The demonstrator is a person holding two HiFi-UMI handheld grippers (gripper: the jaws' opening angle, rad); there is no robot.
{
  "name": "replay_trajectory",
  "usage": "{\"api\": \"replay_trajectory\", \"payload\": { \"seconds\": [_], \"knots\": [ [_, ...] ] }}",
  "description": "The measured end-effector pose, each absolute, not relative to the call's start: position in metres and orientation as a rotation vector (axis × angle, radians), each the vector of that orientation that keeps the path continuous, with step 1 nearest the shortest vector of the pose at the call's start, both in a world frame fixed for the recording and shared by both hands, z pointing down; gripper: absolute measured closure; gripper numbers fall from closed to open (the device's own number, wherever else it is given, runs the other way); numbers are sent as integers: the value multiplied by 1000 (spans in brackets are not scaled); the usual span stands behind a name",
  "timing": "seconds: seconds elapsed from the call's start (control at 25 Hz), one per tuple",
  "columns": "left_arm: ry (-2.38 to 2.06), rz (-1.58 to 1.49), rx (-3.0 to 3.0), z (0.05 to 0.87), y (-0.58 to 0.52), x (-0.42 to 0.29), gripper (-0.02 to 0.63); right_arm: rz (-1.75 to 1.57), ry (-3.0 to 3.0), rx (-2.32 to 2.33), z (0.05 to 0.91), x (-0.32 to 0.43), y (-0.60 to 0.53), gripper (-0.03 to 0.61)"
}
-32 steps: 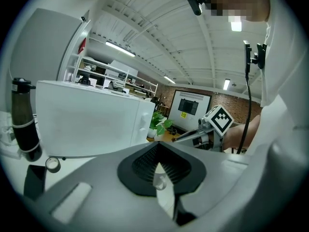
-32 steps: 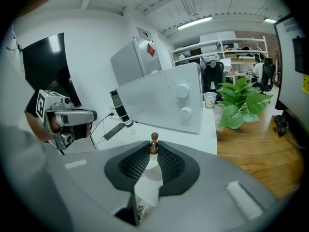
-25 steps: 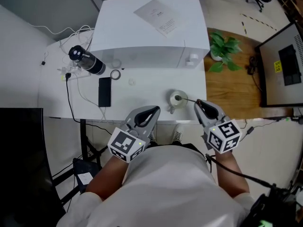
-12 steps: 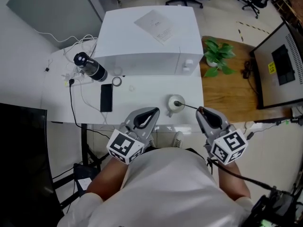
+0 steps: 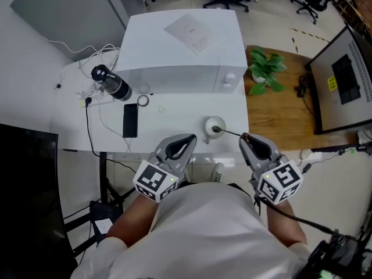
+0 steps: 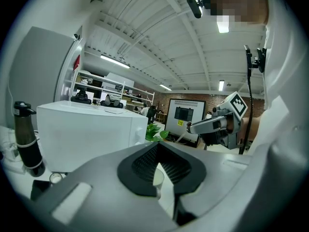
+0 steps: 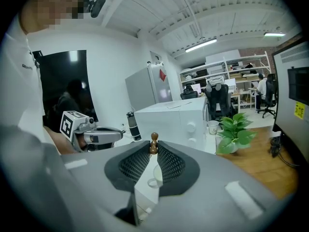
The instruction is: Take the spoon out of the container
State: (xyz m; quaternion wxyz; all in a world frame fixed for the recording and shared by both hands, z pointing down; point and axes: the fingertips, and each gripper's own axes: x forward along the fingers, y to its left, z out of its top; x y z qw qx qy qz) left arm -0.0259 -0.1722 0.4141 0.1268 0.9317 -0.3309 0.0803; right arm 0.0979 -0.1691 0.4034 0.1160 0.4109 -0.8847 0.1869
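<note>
Already my right gripper [image 5: 244,137] is clamped on the spoon [image 7: 153,143] by its knobbed handle end, but the bowl sits inside the container [image 5: 210,122]; lifting it clear is what's left. My left gripper [image 5: 188,138], beside the container, is closed on nothing.

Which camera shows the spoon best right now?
Head view: the spoon runs whole from the cup to the right tool. The right gripper view shows only its brown knobbed end in the jaws; the left gripper view shows none of it.
</note>
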Motion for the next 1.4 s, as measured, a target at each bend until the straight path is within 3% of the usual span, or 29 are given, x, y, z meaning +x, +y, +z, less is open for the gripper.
{"api": "replay_trajectory", "payload": {
  "seconds": [0.92,1.4],
  "knots": [
    [-1172,218,2632,418,-139,4,611,494,-2701,1028,404,124,-161,523],
    [-1082,216,2688,411,-71,-31,611,452,-2665,1145,397,97,-100,523]
  ]
}}
